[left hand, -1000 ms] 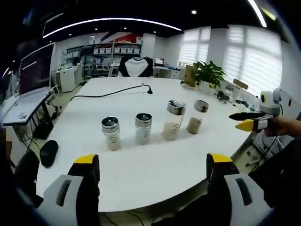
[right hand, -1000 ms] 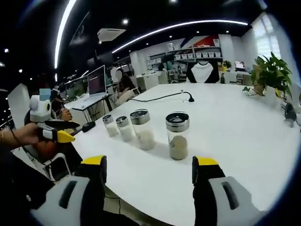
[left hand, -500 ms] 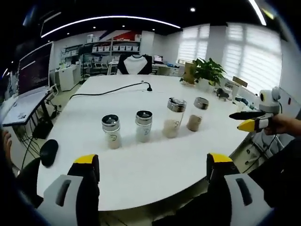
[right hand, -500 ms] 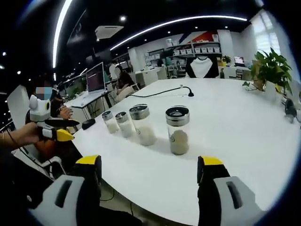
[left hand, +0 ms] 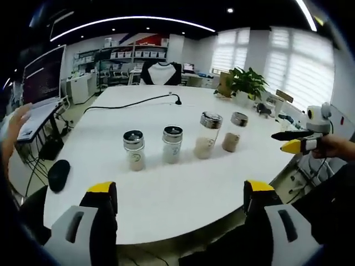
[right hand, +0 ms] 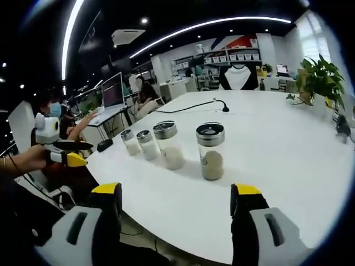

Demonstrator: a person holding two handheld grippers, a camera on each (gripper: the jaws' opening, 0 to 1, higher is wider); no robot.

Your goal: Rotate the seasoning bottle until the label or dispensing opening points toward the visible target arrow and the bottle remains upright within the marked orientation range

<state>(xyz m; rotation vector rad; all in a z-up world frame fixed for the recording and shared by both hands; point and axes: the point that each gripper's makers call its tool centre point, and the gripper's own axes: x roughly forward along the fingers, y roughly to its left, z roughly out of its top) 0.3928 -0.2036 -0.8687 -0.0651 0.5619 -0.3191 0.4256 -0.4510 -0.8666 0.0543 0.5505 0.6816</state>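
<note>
Both grippers are off the work, nothing grasped. Left gripper (left hand: 180,194) has its jaws spread wide and empty, short of the near edge of the surface (left hand: 183,188). Right gripper (right hand: 177,197) is the same: released, jaws apart, hovering off the surface edge.

Four seasoning bottles stand upright in a row mid-surface, steel caps on. From the left gripper view: the short bottle (left hand: 133,149), next to it the white-label bottle (left hand: 172,144), then the tall bottle (left hand: 208,135), then the end bottle (left hand: 236,131). In the right gripper view the end bottle (right hand: 211,151) is nearest the right gripper, so by my read that's the natural pick for it. The task doesn't say which bottle.

No target arrow or orientation marking is readable on the surface at this range, so find it before committing.

Suggested approach: come in level, jaws straddling the bottle body below the cap, and close gently on the glass. Twist about the vertical axis only, with no lift and no lean. Neighbours sit close, so keep the jaws clear of the tall bottle. The smooth glass may slip, so regrip in small steps.

Beyond the bottles, a black cable (left hand: 133,103) lies well clear.
</note>
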